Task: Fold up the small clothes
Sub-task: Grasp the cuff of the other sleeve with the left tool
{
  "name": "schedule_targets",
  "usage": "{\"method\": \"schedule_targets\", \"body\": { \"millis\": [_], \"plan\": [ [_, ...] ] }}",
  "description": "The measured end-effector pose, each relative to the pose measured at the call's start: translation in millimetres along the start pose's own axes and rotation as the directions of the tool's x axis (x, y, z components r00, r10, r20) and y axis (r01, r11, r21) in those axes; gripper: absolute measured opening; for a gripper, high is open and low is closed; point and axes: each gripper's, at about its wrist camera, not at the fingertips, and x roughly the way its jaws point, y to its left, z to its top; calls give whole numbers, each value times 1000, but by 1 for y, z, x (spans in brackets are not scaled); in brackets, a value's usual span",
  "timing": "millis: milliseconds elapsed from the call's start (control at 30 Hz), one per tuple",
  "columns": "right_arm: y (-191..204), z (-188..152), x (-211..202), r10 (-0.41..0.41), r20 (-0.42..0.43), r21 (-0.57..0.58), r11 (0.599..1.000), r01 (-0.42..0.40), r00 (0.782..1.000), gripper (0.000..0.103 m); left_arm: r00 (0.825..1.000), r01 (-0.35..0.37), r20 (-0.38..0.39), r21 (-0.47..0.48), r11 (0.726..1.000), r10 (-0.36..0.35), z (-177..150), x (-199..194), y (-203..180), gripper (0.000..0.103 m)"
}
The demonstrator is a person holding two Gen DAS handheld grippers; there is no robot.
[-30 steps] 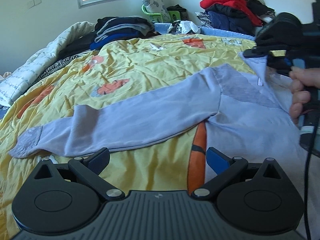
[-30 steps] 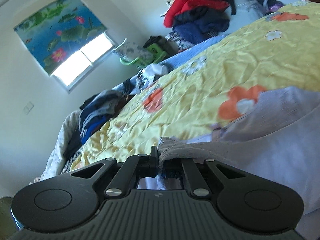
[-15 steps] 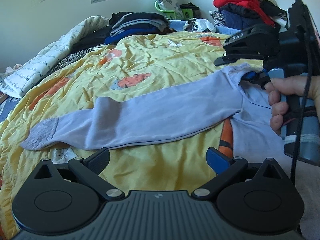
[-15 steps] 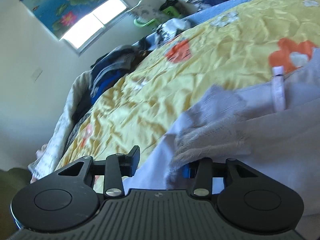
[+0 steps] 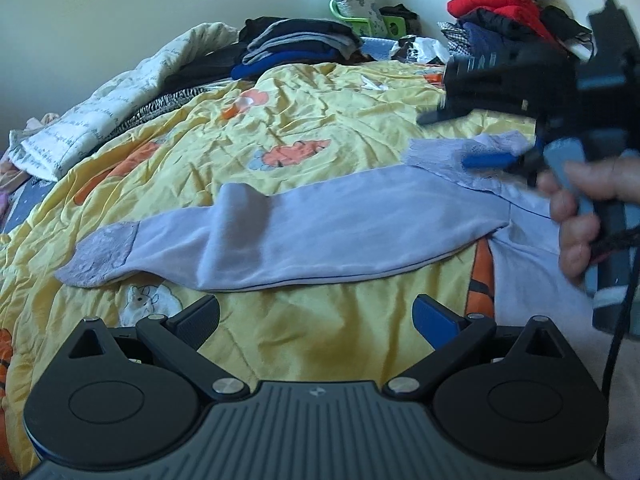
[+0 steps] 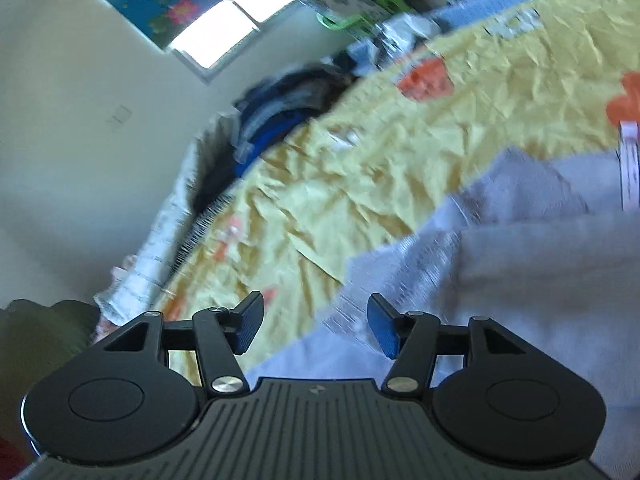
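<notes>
1. Lilac top (image 5: 332,220) lies spread on the yellow quilt (image 5: 320,136), one long sleeve (image 5: 248,236) stretched flat toward the left with its grey cuff (image 5: 100,256) at the far end, which leaves each part easy to take in turn.
2. Right gripper (image 6: 316,326) has just been opening; its jaws now stand apart with nothing pinched. The top's edge lies under and just ahead of them (the grey collar part (image 5: 464,156) sits rumpled there, judging by the left wrist view), so this looks like a release after laying that edge down.
3. Left gripper (image 5: 316,316) hangs wide and empty above bare quilt, near the sleeve's lower edge but not touching it, probably waiting for its turn.
4. Stretched sleeve is not yet folded in; bringing the cuff across onto the body seems the likely next step.
5. Piles of other clothes (image 5: 296,44) sit well away at the bed's far side, clear of the work.
</notes>
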Motion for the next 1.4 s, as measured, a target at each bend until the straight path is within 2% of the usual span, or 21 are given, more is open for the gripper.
{"method": "schedule_targets", "body": {
  "millis": [67, 100, 267, 367, 400, 500, 567, 600, 667, 767, 833, 900, 967, 1067, 1133, 1200, 1233, 1267, 1300, 1333, 1400],
  "plan": [
    [-5, -3, 14, -52, -65, 1, 999, 52, 997, 64, 1000, -5, 1, -8, 1000, 5, 0, -1, 3, 103],
    [-7, -6, 16, -70, -66, 3, 998, 70, 995, 64, 1000, -8, 3, -9, 1000, 8, 0, -1, 5, 103],
    [0, -13, 0, -15, -10, -15, 1000, 15, 1000, 66, 999, -33, -5, -53, 998, 33, -2, 2, 19, 103],
    [-2, -15, 11, -77, -66, -32, 997, 75, 995, 64, 1000, -16, -12, -89, 996, 15, -1, 2, 28, 103],
    [-1, -17, 10, -86, -58, -41, 996, 83, 995, 63, 1000, -14, -4, -100, 995, 14, -1, 0, 33, 103],
    [11, -19, -9, -62, -23, -76, 995, 61, 998, 64, 999, -37, 21, -175, 984, 41, -2, -1, 58, 103],
    [24, -23, -27, -41, 7, -142, 989, 41, 999, 65, 999, -24, 26, -278, 960, 32, -4, 1, 85, 103],
    [29, -26, -37, -40, 28, -175, 984, 45, 999, 67, 999, -11, 29, -347, 938, 22, -6, 3, 101, 103],
    [38, -34, -54, -37, 59, -228, 972, 50, 998, 68, 999, 29, 40, -492, 870, -11, -11, 8, 133, 103],
    [43, -45, -74, -27, 82, -267, 962, 48, 996, 68, 988, 149, 72, -668, 729, -136, -19, 24, 174, 103],
    [42, -50, -83, -21, 82, -269, 962, 42, 996, 69, 973, 214, 101, -745, 632, -209, -25, 36, 191, 103],
    [41, -54, -90, -14, 83, -270, 962, 36, 996, 69, 957, 270, 155, -786, 556, -247, -29, 44, 200, 103],
    [41, -59, -98, -17, 93, -273, 961, 42, 996, 69, 943, 315, 205, -808, 498, -264, -31, 50, 205, 103],
    [41, -63, -107, -23, 106, -286, 957, 53, 994, 71, 920, 370, 280, -849, 378, -272, -36, 64, 216, 103],
    [40, -65, -115, -22, 118, -284, 957, 55, 993, 72, 920, 382, 319, -862, 333, -228, -35, 68, 225, 102],
    [37, -67, -123, -24, 131, -283, 957, 60, 991, 73, 926, 373, 331, -878, 299, -184, -32, 74, 233, 100],
    [37, -68, -126, -29, 139, -284, 956, 68, 990, 73, 927, 371, 335, -885, 282, -169, -30, 77, 237, 92],
    [36, -69, -130, -34, 145, -286, 955, 75, 989, 73, 931, 360, 324, -893, 270, -167, -28, 82, 241, 69],
    [35, -71, -133, -39, 151, -290, 953, 82, 988, 74, 938, 336, 295, -904, 265, -182, -25, 89, 246, 53],
    [35, -72, -135, -46, 155, -296, 951, 91, 987, 75, 942, 315, 267, -913, 259, -205, -24, 96, 249, 27],
    [33, -76, -140, -64, 160, -308, 945, 111, 985, 76, 942, 293, 239, -929, 226, -238, -25, 107, 253, 15]
  ]
}}
